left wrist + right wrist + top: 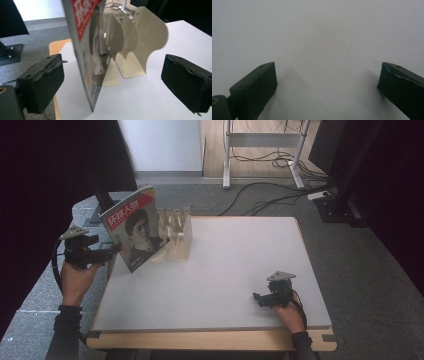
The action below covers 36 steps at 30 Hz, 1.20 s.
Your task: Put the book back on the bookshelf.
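Your left hand [75,277] grips the left gripper [112,249] from below, forearm rising from the bottom left, dark sleeve at the wrist. The gripper points level toward your right, grey three-cornered plate on top, cable looping down beside your wrist. Its jaws stand wide apart — neither pad presses on anything. Your right hand [290,312] rests low at the near right, holding the right gripper [256,297] pointed left and slightly down — jaws also spread wide.

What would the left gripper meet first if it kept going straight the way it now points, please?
Probably the magazine: its edge stands between the open jaws of the left gripper, untouched by either, with the cream bookends beyond it. How far ahead it stands is hard to judge.
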Motion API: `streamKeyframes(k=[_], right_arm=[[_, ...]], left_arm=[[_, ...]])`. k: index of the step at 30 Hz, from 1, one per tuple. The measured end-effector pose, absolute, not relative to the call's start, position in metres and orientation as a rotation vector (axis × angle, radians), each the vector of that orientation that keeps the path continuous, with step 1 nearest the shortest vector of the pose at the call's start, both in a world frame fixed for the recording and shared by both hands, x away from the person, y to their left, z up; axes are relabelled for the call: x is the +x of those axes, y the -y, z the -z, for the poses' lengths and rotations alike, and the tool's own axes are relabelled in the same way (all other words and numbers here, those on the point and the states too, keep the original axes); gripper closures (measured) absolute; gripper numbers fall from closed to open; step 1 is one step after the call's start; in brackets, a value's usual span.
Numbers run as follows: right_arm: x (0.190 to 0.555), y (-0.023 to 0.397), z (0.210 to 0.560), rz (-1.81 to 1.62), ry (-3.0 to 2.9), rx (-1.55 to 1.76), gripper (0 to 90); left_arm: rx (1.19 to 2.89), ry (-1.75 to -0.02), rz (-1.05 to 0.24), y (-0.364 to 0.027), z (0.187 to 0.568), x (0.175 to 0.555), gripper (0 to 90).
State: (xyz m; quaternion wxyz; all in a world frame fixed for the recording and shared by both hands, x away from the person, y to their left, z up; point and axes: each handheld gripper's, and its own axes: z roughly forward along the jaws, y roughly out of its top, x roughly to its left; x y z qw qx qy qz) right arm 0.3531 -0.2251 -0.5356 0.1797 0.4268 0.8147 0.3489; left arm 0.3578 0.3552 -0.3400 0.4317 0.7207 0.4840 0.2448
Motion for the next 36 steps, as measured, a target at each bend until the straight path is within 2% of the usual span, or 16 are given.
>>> streamKeyframes(k=[13, 36], right_arm=[[0.353, 0.225, 0.536, -0.984, -2.302, 1.203, 1.3], [0.353, 0.225, 0.536, -0.985, -2.300, 1.208, 1.4]], left_arm=[[1.873, -1.098, -0.591, -0.326, 0.353, 0.336, 0.7], [1.995, -0.962, -0.400, -0.254, 0.436, 0.348, 0.0]])
